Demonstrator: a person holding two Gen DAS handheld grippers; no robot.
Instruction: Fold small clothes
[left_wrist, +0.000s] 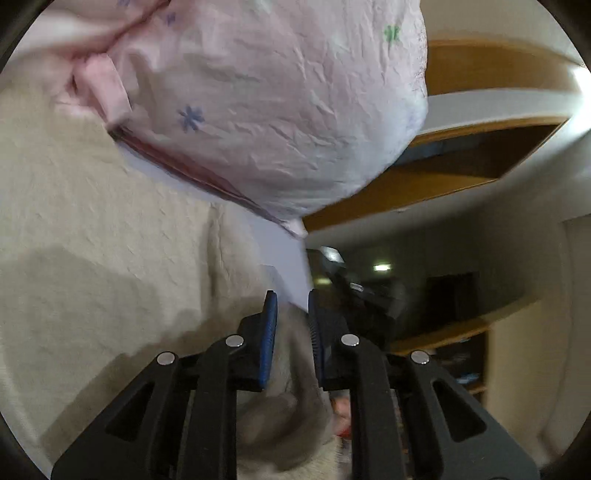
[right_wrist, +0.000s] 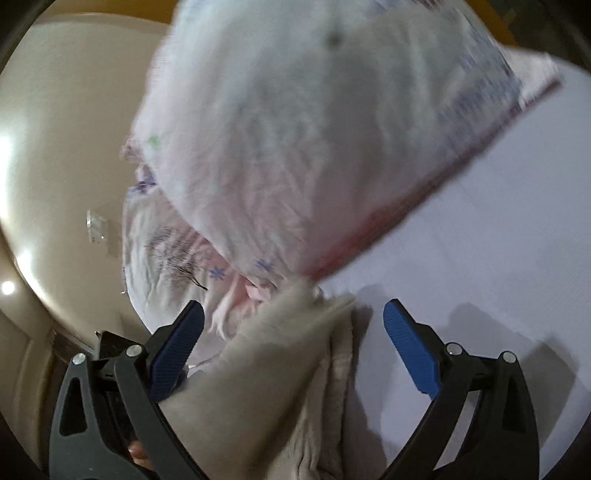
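A pale pink garment (left_wrist: 266, 110) with small purple and green flower prints and a darker pink hem lies at the top of the left wrist view. It also shows, blurred, in the right wrist view (right_wrist: 295, 140). A cream-beige cloth (left_wrist: 92, 221) spreads below it and runs between the jaws of my left gripper (left_wrist: 292, 301), which stand a narrow gap apart, closed on the cloth. In the right wrist view the cream cloth (right_wrist: 266, 369) lies between the wide-open jaws of my right gripper (right_wrist: 293, 314), untouched by the blue pads (right_wrist: 410, 347).
A white table top (right_wrist: 480, 240) lies under the clothes. Wooden shelving (left_wrist: 443, 177) and a dim room (left_wrist: 443, 295) fill the right of the left wrist view. A cream floor or wall (right_wrist: 66, 147) is at the left of the right wrist view.
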